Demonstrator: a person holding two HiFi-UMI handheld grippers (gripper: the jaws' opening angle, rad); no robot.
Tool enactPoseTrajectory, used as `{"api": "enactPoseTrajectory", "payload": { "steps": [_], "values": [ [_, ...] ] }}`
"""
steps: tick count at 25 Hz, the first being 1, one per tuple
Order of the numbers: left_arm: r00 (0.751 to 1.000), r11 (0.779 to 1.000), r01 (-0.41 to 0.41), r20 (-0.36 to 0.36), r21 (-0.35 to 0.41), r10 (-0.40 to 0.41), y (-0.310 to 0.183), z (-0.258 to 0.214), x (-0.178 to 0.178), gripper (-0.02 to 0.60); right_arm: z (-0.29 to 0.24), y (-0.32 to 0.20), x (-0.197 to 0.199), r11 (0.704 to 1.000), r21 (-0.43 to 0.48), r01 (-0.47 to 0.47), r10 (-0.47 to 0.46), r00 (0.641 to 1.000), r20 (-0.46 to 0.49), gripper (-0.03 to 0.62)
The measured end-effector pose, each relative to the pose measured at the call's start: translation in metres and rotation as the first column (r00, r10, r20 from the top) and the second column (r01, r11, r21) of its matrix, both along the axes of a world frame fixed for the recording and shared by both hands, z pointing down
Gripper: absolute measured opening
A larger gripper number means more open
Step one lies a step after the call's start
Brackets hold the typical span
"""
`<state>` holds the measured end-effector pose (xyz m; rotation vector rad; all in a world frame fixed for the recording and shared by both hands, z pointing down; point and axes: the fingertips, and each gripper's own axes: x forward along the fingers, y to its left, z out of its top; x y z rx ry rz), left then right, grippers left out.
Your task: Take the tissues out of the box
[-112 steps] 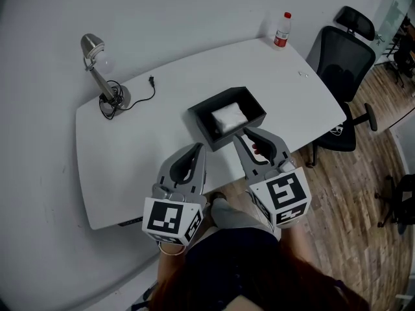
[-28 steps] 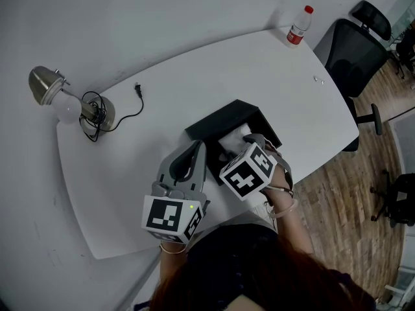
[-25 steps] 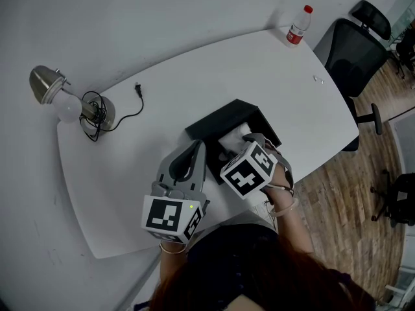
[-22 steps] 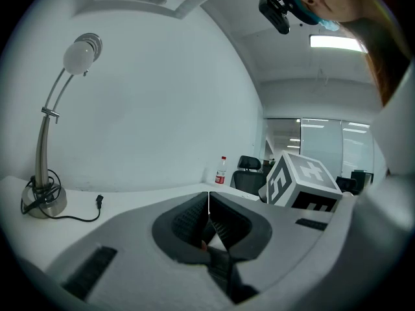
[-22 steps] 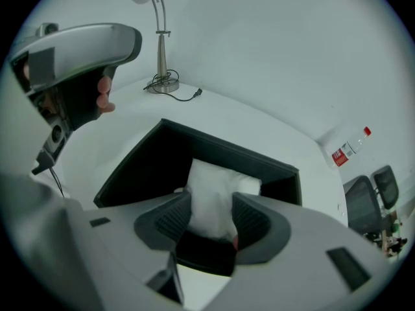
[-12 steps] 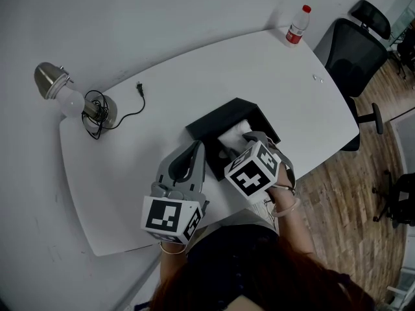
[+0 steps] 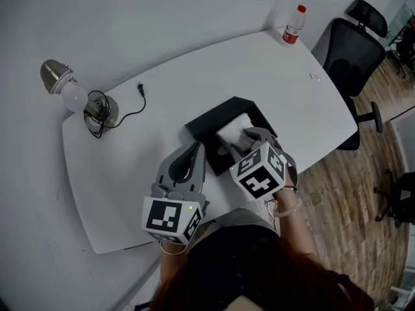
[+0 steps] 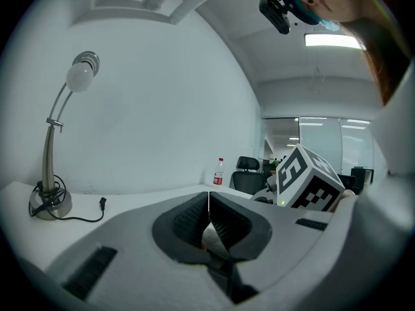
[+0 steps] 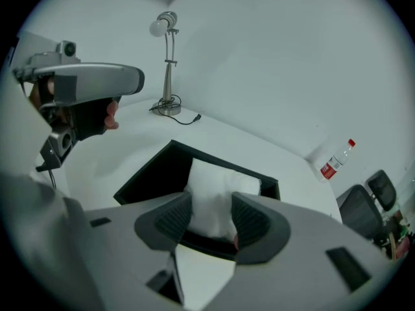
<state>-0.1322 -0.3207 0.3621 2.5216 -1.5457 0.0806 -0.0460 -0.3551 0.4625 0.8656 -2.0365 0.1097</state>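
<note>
A white counter (image 7: 214, 76) stands against a pale wall (image 7: 162, 11). A desk lamp (image 7: 59, 81) sits near its left edge. Beyond the right edge, a black office chair (image 7: 350, 47) stands on wood floor (image 7: 350, 193).

Grey bodies and black-and-white marker cubes are borne by the left claw (image 7: 196, 146) and right claw (image 7: 248, 137), and dark clothing (image 7: 240, 264) is worn at lower centre.

There were two hand-held grippers, left (image 7: 194, 149) and right (image 7: 241, 142), and one each of box (image 7: 207, 125), tissue pack (image 7: 233, 129), lamp (image 7: 71, 96), bottle (image 7: 292, 26) and worktop (image 7: 214, 76).
</note>
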Motion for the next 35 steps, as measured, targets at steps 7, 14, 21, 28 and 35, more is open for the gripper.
{"api": "enactPoseTrajectory", "payload": {
  "steps": [7,14,21,28,35],
  "values": [
    [1.000,1.000,0.006,0.008,0.012,-0.006,0.014,-0.005,0.001,0.026,-0.018,0.002,0.003,0.995,0.098,-0.015,0.010,0.998,0.057,0.207],
    [1.000,1.000,0.008,0.020,0.029,-0.009,0.030,-0.011,0.004,0.026,-0.044,0.007,0.004,0.977,0.210,-0.047,0.020,0.991,0.130,0.207],
    [1.000,0.999,0.016,0.024,0.047,-0.017,0.046,-0.017,0.006,0.026,-0.064,0.017,0.008,0.955,0.288,-0.076,0.025,0.984,0.177,0.207],
    [0.999,0.998,0.021,0.029,0.065,-0.023,0.066,-0.022,0.009,0.026,-0.075,0.034,0.009,0.939,0.340,-0.055,-0.007,0.984,0.178,0.207],
    [0.999,0.996,0.027,0.031,0.083,-0.030,0.091,-0.028,0.013,0.026,-0.086,0.058,0.011,0.921,0.386,-0.046,-0.032,0.980,0.195,0.207]
  ]
}}
